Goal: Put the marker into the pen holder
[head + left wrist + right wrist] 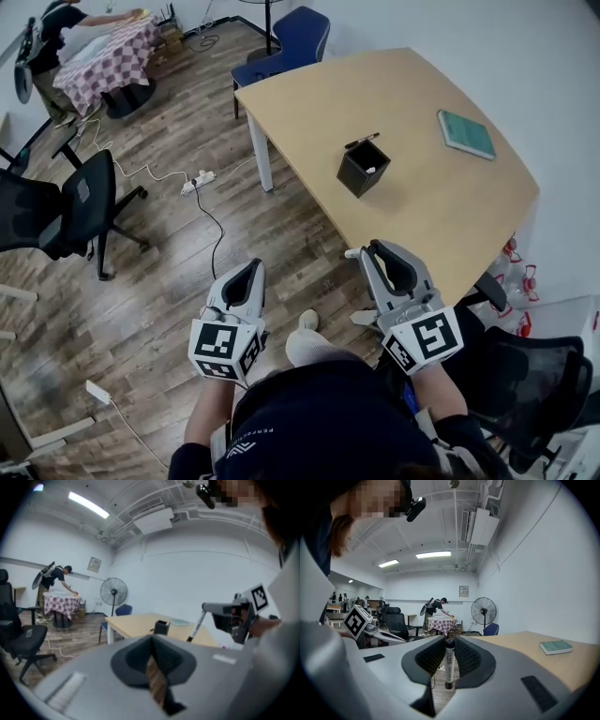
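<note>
With the left gripper seemingly pressed closed and empty, the right gripper is pinching the marker upright, wanting a steady vertical carry to the pen holder at twelve o'clock.

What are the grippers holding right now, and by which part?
Right gripper clamps a white black-tipped marker by its barrel; left gripper holds nothing.
</note>
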